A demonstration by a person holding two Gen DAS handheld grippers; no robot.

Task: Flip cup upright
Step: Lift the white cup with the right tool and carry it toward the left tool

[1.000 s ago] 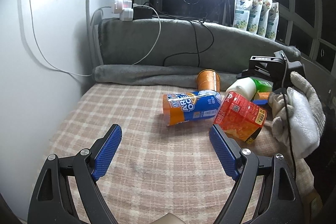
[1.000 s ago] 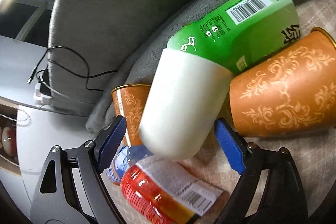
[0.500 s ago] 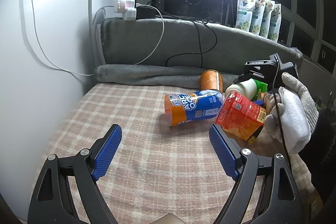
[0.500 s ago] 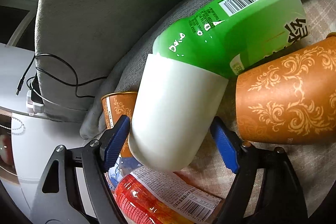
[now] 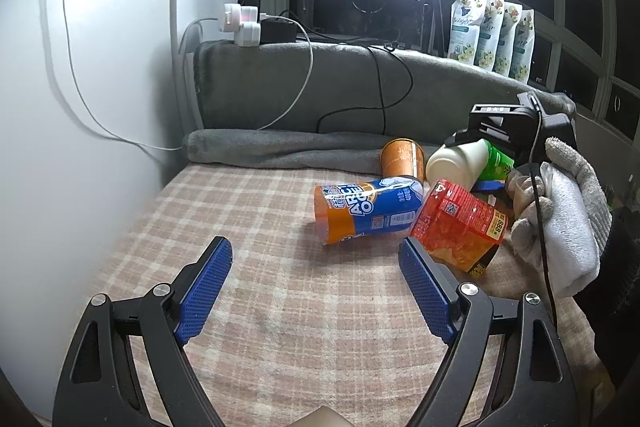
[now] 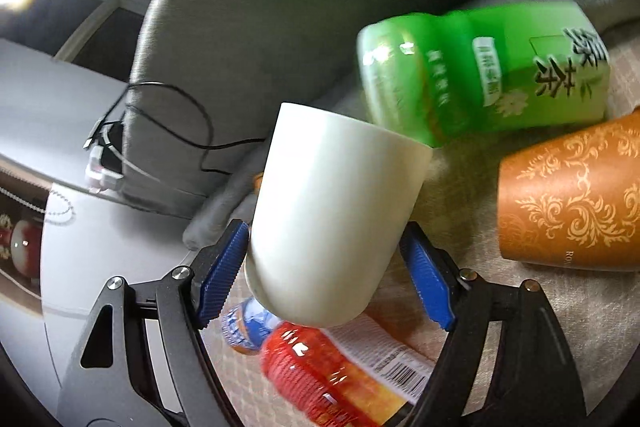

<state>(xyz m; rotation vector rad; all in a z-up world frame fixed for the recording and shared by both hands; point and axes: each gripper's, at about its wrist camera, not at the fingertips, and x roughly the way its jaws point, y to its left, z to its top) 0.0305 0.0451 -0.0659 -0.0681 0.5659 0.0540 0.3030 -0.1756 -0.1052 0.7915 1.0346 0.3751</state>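
**White cup clamped, off upright, at the right edge of the bed**

The white cup (image 6: 332, 223) is held between the blue pads of the right gripper (image 6: 324, 267), both pads pressed to its sides near the closed base. It is tilted, rim end directed toward the grey bolster (image 5: 280, 147) at the bed's far edge. Its interior is hidden in both views.

Just beyond its rim a green tea carton (image 6: 484, 75) is seen, blurred; whether the two touch cannot be told. An orange patterned cup (image 6: 572, 203) lies beside it on its side. A red packet (image 5: 456, 227) and a blue-and-orange container (image 5: 368, 211) lie on the checked blanket (image 5: 280, 267) toward its right edge, the latter on its side. A second orange cup (image 5: 400, 163) rests against the bolster.

The right gripper is gripped by a gloved hand (image 5: 568, 211) at the bed's right edge.

The left gripper (image 5: 316, 291) is held low over the blanket's near edge, jaws spread wide, nothing between them.
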